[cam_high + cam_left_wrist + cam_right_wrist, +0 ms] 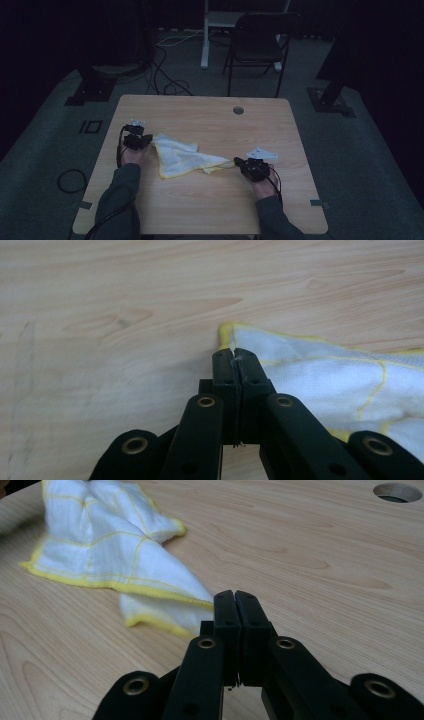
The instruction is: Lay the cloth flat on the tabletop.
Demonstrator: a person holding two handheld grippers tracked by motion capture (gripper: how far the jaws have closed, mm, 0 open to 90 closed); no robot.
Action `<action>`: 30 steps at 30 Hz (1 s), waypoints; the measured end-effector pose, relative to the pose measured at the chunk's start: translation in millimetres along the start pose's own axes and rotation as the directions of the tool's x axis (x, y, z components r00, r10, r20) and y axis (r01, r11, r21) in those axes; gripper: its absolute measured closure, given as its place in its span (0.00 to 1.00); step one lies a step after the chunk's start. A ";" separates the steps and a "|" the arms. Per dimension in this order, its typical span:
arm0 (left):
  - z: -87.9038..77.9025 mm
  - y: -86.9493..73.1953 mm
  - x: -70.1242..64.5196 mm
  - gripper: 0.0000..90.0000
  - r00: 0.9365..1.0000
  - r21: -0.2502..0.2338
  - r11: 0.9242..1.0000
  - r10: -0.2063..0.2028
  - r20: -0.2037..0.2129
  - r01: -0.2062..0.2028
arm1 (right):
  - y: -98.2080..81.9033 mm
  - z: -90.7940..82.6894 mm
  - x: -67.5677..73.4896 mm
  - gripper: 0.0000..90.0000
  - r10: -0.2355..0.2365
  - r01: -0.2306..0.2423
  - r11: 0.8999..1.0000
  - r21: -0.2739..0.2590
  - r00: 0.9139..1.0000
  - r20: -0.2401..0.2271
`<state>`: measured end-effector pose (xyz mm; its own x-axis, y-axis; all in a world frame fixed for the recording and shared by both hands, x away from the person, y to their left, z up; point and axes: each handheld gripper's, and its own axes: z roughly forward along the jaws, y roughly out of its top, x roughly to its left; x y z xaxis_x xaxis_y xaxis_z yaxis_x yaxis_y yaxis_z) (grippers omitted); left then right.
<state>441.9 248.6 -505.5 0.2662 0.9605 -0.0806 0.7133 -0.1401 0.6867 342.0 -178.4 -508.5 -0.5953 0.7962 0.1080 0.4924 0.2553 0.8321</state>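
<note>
Lying across the middle of the wooden table (pixel 210 200), the white cloth (pixel 177 157) with yellow edging is stretched between the two grippers, bunched and creased, with its wide part toward the person's left and a narrow tail reaching to the right. In the high view the left gripper (pixel 142 143) sits at the cloth's upper left corner, with the left hand (pixel 131 155) behind it. The left gripper view shows its two black jaws pressed together on the yellow-hemmed corner (pixel 226 335) of the cloth, a few threads showing between the pads, and the rest of the cloth spreading off to the right of the jaws on the bare wood.

The right gripper (pixel 239 163) is at the end of the cloth's tail, held by the right hand (pixel 265 186). In the right gripper view its jaws are closed tight against each other, and the folded end of the cloth (pixel 165 615) meets them from the left; it seems the hem is caught at the jaw tips, though the pinch itself is hard to make out. A round cable hole (pixel 397 492) lies in the tabletop far from the cloth. Beyond the table a dark folding chair (pixel 257 45) stands on the grey floor.
</note>
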 end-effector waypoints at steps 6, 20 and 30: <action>-0.8 -11.6 12.9 1.00 0.999 0.012 0.999 -0.051 -0.020 0.051 | -0.1 -3.0 3.3 1.00 -0.012 0.011 1.000 -0.009 1.000 -0.006; -27.2 -3.7 -19.0 0.83 1.000 -0.070 0.997 0.028 -0.002 -0.028 | -6.6 -4.2 14.5 0.99 -0.030 0.030 1.000 0.001 0.999 -0.030; -30.9 -14.1 -84.2 0.80 0.972 -0.058 0.982 0.187 0.141 -0.181 | -4.4 -5.7 12.8 0.90 -0.015 0.015 1.000 -0.012 0.999 -0.032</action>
<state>389.3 177.1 -486.0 0.4838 0.8737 -0.0519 0.6149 -0.2971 0.7305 328.5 -172.5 -507.6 -0.6230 0.7740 0.1128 0.4758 0.2605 0.8401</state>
